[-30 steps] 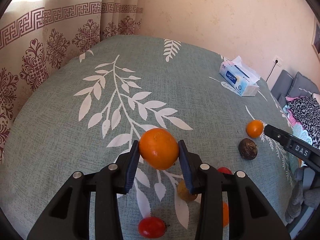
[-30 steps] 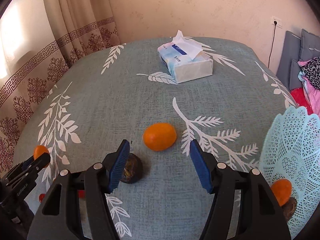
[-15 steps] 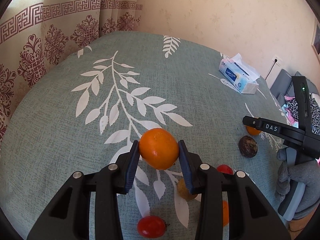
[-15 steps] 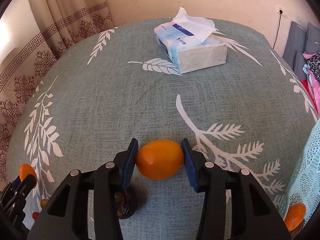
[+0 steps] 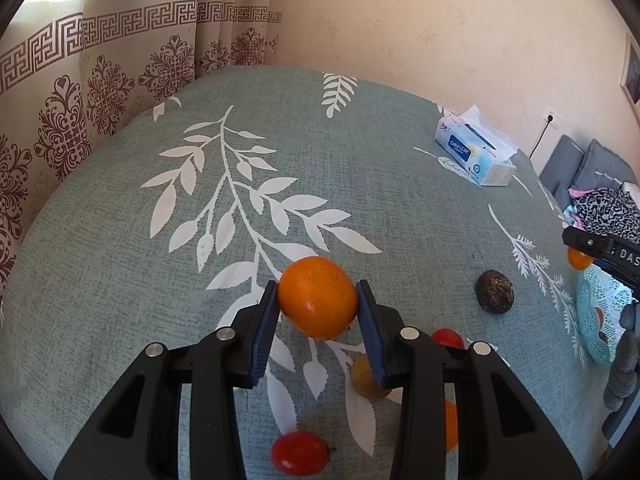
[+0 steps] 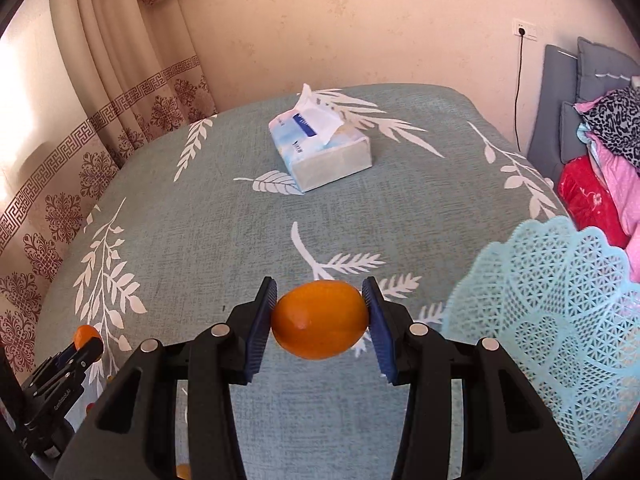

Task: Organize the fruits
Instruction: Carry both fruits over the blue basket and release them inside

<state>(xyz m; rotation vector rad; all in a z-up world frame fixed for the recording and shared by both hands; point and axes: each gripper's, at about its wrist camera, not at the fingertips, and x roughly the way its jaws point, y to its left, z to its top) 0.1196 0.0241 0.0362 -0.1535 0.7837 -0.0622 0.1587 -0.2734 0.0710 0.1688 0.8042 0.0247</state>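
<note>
My left gripper (image 5: 317, 312) is shut on a round orange (image 5: 318, 303), held above the green leaf-print cloth. My right gripper (image 6: 320, 322) is shut on an oval orange (image 6: 320, 321), lifted off the cloth beside the pale blue lattice basket (image 6: 560, 312). In the left wrist view the right gripper (image 5: 600, 250) shows at the right edge with that orange (image 5: 579, 259) over the basket (image 5: 592, 320). Loose on the cloth lie a dark brown fruit (image 5: 494, 291), two red tomatoes (image 5: 298, 453) (image 5: 448, 337) and a yellowish fruit (image 5: 364, 376).
A tissue pack (image 6: 320, 152) lies at the far side of the cloth. Patterned curtains (image 5: 80, 92) hang to the left. Grey cushions and a pile of clothes (image 6: 608, 160) stand at the right, past the table's edge.
The right gripper closed on the oval orange, lifted it off the cloth and carried it right toward the basket. The left gripper kept still with its orange.
</note>
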